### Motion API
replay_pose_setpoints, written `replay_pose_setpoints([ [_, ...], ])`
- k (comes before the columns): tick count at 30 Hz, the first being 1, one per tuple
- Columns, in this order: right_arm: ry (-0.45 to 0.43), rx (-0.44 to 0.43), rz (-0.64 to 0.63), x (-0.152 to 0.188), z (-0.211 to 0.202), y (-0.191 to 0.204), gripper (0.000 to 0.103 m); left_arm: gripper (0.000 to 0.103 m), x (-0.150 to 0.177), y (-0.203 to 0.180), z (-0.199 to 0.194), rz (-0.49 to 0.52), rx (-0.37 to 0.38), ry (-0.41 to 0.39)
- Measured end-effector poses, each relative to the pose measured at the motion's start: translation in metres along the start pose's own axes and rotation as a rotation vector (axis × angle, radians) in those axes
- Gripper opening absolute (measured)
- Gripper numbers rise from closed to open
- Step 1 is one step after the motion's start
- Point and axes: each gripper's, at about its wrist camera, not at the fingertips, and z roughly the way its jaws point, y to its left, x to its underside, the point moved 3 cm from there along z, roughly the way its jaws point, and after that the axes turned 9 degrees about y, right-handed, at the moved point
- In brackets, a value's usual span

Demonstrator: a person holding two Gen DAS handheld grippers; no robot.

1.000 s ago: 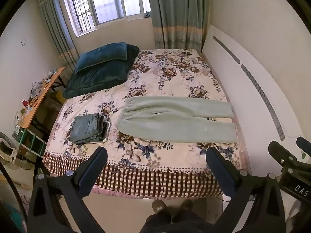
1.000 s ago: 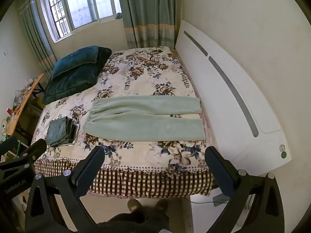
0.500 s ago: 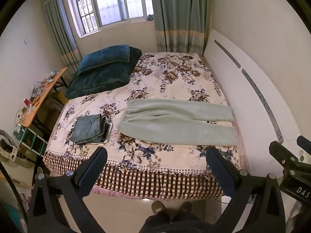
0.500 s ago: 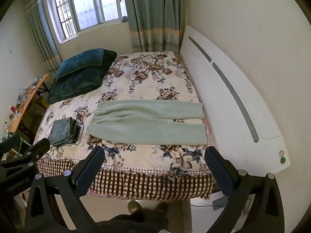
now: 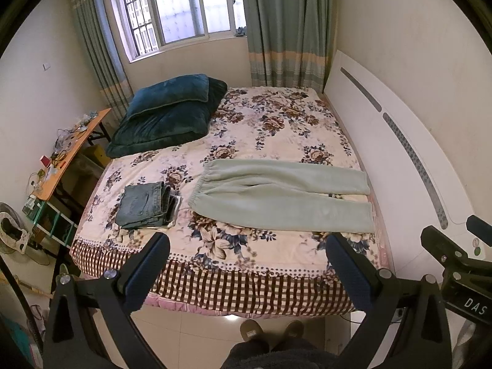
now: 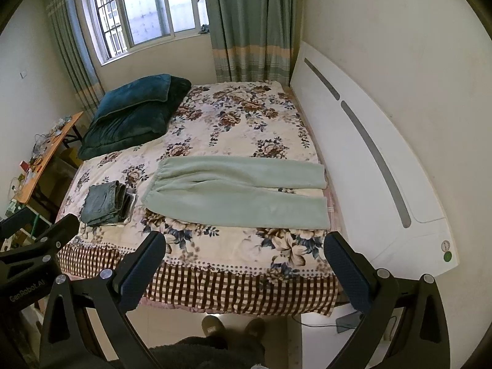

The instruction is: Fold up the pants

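Pale green pants lie flat across the flowered bed, waistband to the left, both legs stretched to the right toward the white headboard. A folded pair of blue jeans rests to the left of them. My left gripper is open and empty, held back from the bed's near edge. My right gripper is likewise open and empty, off the bed's edge. Neither touches the pants.
Dark teal pillows are stacked at the bed's far left. A white headboard runs along the right side. A cluttered wooden desk stands left of the bed. The person's shoes are on the tiled floor.
Both grippers have drawn back and up from the bed, so more of the floor and window shows. The pants and jeans have not moved.
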Motion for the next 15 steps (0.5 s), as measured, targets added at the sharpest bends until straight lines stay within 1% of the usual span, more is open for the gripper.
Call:
replay_pose_setpoints([
  [15, -0.003, -0.003, 0.001, -0.0001, -0.0059, 0.0045, 0.103, 0.103, 0.002, 0.0008, -0.0031, -0.001, 0.001, -0.004],
])
